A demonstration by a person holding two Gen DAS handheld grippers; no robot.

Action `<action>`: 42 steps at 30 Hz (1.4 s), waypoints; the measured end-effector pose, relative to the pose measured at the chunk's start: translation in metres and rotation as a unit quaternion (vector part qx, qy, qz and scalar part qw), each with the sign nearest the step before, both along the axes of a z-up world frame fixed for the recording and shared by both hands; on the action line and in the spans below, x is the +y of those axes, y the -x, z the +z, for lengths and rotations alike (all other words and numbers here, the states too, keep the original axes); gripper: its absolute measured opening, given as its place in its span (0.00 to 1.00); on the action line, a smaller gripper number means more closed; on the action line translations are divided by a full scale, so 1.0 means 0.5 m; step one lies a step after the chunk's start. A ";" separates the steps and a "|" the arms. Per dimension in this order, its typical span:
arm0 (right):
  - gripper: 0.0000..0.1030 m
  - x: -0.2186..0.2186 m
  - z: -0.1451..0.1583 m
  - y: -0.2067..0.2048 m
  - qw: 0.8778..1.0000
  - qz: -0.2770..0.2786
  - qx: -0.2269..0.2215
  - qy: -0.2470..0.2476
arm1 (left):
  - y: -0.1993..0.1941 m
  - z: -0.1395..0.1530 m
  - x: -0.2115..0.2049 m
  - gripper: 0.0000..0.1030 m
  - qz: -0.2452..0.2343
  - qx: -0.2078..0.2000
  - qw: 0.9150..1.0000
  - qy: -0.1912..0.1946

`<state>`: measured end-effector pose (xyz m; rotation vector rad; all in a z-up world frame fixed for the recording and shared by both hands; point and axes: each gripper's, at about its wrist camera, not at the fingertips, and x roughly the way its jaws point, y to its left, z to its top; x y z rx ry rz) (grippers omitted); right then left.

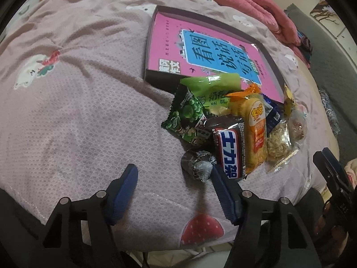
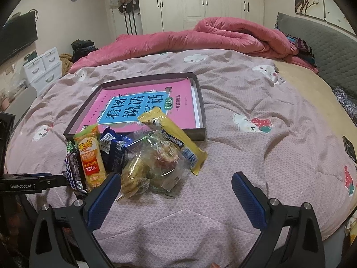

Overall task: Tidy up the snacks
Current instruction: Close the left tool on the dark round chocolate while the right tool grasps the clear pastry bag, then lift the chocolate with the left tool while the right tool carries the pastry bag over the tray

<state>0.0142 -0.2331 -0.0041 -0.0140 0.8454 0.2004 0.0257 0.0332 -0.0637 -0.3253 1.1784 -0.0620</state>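
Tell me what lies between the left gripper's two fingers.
Mostly bare pink bedspread; a small foil-wrapped candy sits just ahead, beside one of the fingers, untouched. Left wrist view shows it.

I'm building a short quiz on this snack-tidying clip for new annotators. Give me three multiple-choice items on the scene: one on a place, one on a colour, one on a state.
1. Where does the snack pile lie?
A. inside the box
B. on the bedspread, against the box's near wall
C. on the floor

2. What colour is the book in the box?
A. mainly pink with a blue panel
B. green
C. black

3. How do the right tongs stand?
A. shut on a wrapper
B. open and holding nothing
C. shut with nothing in them

Answers:
1 B, the wrappers rest on the bedspread in front of the box.
2 A, a pink cover with a blue title block.
3 B, only cloth shows between the spread fingers.
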 end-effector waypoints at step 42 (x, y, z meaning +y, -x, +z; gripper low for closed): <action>0.38 0.028 -0.051 -0.100 0.997 0.076 0.004 -0.017 | -0.030 -0.030 -0.039 0.39 -0.069 -0.015 0.995 0.065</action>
